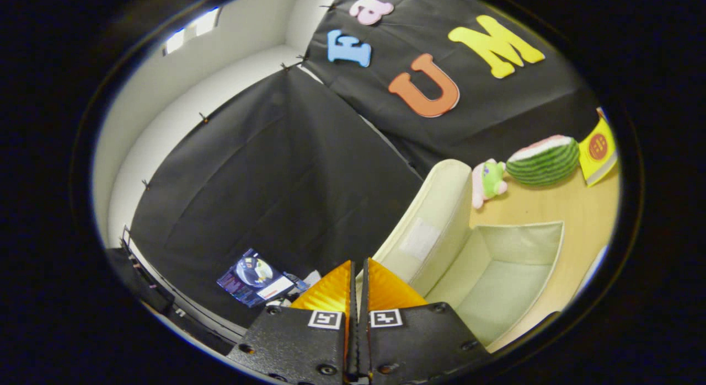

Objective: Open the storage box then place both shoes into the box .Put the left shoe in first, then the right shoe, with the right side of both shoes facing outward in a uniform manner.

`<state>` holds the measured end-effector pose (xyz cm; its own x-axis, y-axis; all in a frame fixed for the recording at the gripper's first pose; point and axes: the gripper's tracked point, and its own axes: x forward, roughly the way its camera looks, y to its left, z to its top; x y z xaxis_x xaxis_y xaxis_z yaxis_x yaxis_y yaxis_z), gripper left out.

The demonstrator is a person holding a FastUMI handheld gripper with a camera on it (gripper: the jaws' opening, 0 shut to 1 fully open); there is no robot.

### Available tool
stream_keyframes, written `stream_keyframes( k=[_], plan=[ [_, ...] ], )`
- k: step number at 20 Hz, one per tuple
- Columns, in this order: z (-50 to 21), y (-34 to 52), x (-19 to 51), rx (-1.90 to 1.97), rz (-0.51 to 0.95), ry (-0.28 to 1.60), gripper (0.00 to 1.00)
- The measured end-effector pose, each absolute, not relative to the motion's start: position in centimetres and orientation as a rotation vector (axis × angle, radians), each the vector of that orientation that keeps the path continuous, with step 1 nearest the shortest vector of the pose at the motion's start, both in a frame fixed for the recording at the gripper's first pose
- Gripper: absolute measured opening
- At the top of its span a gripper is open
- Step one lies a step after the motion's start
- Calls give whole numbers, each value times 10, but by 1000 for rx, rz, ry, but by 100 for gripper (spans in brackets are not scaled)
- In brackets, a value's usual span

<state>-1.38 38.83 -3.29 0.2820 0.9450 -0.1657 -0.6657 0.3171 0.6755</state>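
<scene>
The fingers of the gripper (358, 277) are seen pressed together, with nothing pinched between them, and are held tilted, just at the raised lid (436, 219) of the pale cream storage box (513, 263). The box is seen standing on the light wooden desk (587, 208), ahead of the fingers and to their right, with its lid swung up and its pale green lined inside bare. The opening step is judged to be done; no shoe has yet been placed inside.

Beyond the box, toward the far edge of the desk, a small pink and green plush toy (488, 181), a striped watermelon-shaped cushion (543, 160) and a yellow booklet (598, 150) are lined up against the black cloth wall. Off the desk, a dark blue printed package (255, 277) is seen lying lower down, beyond the fingers and to their left.

Several risks are judged from here. The lid, which appears to be held up only by its own hinge, could be knocked shut if the fingers brush it while drawing away. The shoes could be taken in the wrong order, or one could be set with the wrong side facing outward. The light box could also be pushed along the desk toward the toys if a shoe is pressed against its wall.
</scene>
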Motion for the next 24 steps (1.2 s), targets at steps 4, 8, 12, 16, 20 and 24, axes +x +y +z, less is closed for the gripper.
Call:
stream_keyframes(
  k=[4, 8, 12, 16, 20, 24],
  plan=[
    [-23, 430, -16, 407, 1138, 540, 5],
    [-27, 458, -19, 351, 1139, 527, 22],
    [-27, 454, -5, 341, 1081, 490, 66],
    [-25, 428, 16, 298, 963, 411, 97],
    [-17, 390, 33, 230, 838, 296, 97],
    [-8, 346, 37, 145, 726, 206, 100]
  ],
)
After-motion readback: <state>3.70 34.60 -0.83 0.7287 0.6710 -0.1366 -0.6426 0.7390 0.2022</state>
